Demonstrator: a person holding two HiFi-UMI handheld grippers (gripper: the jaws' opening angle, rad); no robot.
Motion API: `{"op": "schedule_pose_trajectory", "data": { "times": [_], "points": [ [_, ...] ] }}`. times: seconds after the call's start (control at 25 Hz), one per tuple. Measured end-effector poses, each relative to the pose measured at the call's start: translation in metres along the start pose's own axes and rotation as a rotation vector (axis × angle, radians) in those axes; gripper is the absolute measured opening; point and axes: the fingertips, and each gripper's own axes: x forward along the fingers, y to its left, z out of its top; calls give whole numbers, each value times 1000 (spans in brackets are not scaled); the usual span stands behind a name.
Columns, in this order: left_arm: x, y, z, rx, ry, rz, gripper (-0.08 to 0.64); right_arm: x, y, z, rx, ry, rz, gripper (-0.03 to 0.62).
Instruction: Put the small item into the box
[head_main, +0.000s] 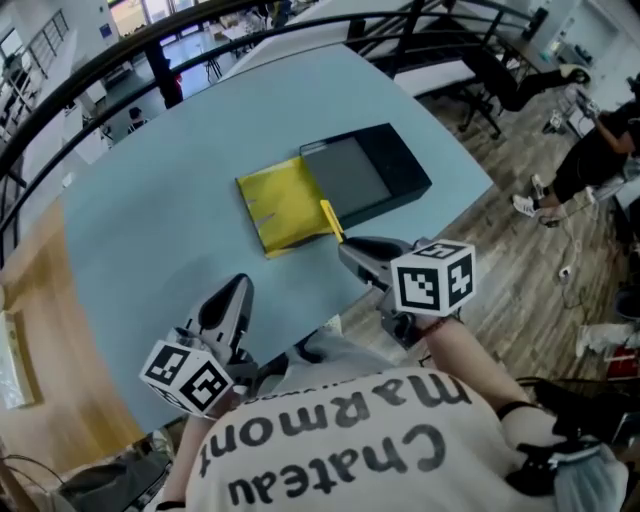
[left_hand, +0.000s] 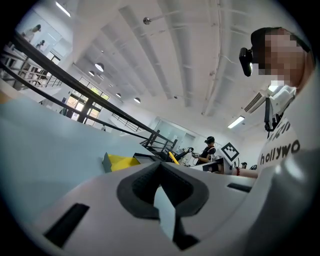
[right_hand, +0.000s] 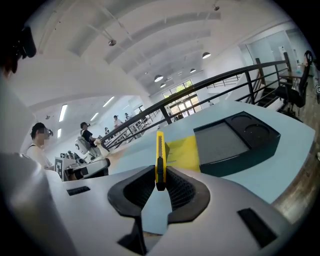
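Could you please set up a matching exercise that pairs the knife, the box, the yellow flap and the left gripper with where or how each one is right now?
Things:
1. yellow utility knife
2. black box
3. yellow flap
4. left gripper

States:
a. lies open, flat beside the box
b. clamped between the fingers of the right gripper
c. empty, fingers together
d. sits on the blue table, dark insert showing

Pairs: 1-b, 2-d, 3-a, 4-c.
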Motion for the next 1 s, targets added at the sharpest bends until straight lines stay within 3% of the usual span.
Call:
{"op": "schedule_pose_trajectory", "data": {
  "times": [0.32,0.76,0.88,1.0],
  "points": [
    [29,26,15,-36,-3,71,2,45,-16,38,-19,61,65,86],
    [62,56,10,-75,14,168,2,104,-35,52,-71,193,144,86],
    [70,65,11,-87,11,189,2,118,-44,53,-154,246,120,86],
    [76,71,8,-113,4,217,3,129,-53,48,-329,338,87,86]
  ]
}}
